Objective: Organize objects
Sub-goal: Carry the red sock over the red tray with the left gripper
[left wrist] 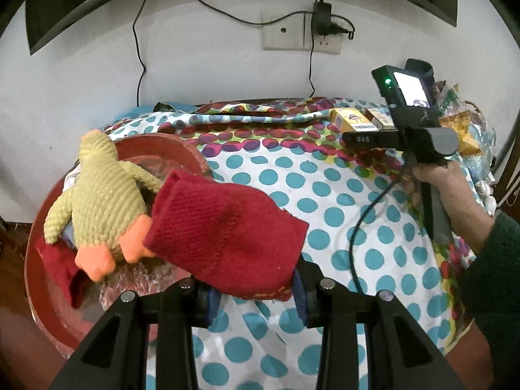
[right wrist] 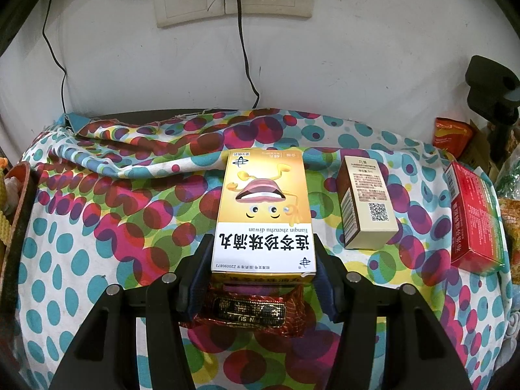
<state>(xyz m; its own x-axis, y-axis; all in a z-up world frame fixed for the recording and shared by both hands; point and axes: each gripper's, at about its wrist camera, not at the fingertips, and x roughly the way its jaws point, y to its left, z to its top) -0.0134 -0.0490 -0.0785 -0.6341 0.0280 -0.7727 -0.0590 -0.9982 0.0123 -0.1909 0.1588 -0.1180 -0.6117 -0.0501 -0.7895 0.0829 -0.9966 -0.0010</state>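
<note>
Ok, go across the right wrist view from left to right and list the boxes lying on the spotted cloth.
yellow medicine box held between the right gripper fingers → brown and cream box with a QR code → red box at the right edge of the spotted cloth.

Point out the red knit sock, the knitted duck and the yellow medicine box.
red knit sock (left wrist: 224, 227), left wrist view, mid body
knitted duck (left wrist: 100, 201), left wrist view, belly
yellow medicine box (right wrist: 263, 208), right wrist view, top face
</note>
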